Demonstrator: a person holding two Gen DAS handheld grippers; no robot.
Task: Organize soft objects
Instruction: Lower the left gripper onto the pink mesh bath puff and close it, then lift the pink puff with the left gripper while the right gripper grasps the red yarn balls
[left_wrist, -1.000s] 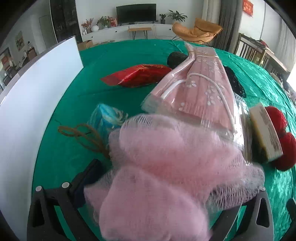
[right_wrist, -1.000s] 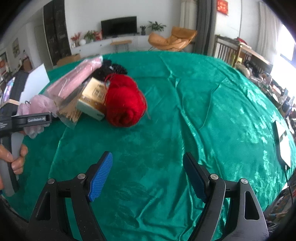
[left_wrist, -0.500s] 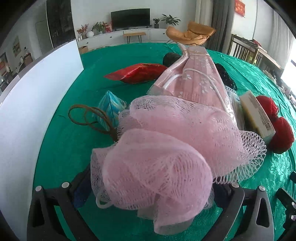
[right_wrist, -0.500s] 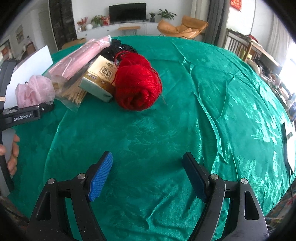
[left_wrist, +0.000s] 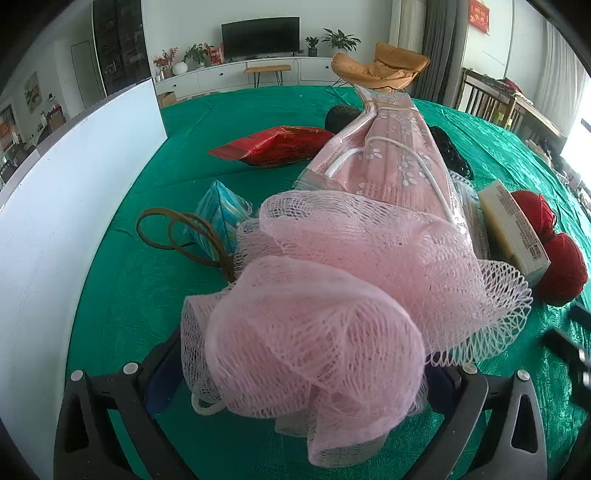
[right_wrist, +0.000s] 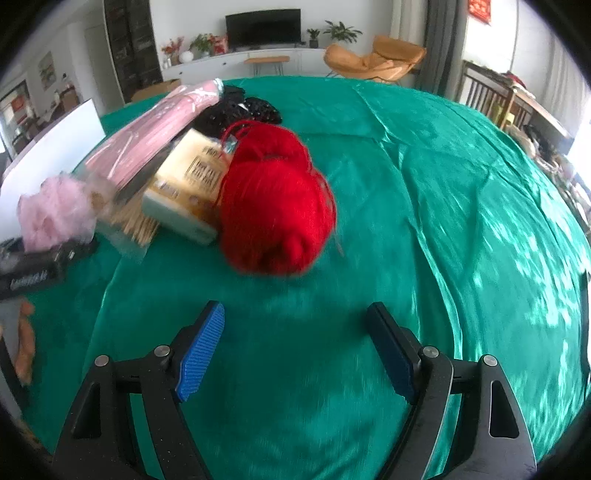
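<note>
A pink mesh bath sponge fills the space between the jaws of the left gripper, which pinches it from both sides; the puffy netting bulges up and forward over the jaws and hides most of both pads. Just ahead of these jaws, on the green tablecloth, lie a brown looped cord and a blue foil packet, both ahead and to the left. Straight ahead, partly behind the sponge, a pink packet of face masks lies in clear wrap, with a red foil pouch further ahead to the left.

The right gripper holds nothing; its jaws stand spread wide above bare cloth. Ahead of them and slightly left sits a ball of red yarn, well clear of the blue pads. Touching the yarn's left side is a cream box, and left of that what seems to be a bundle of thin sticks, blurred here. At the far left of this view a person's hand grips the other tool.
</note>
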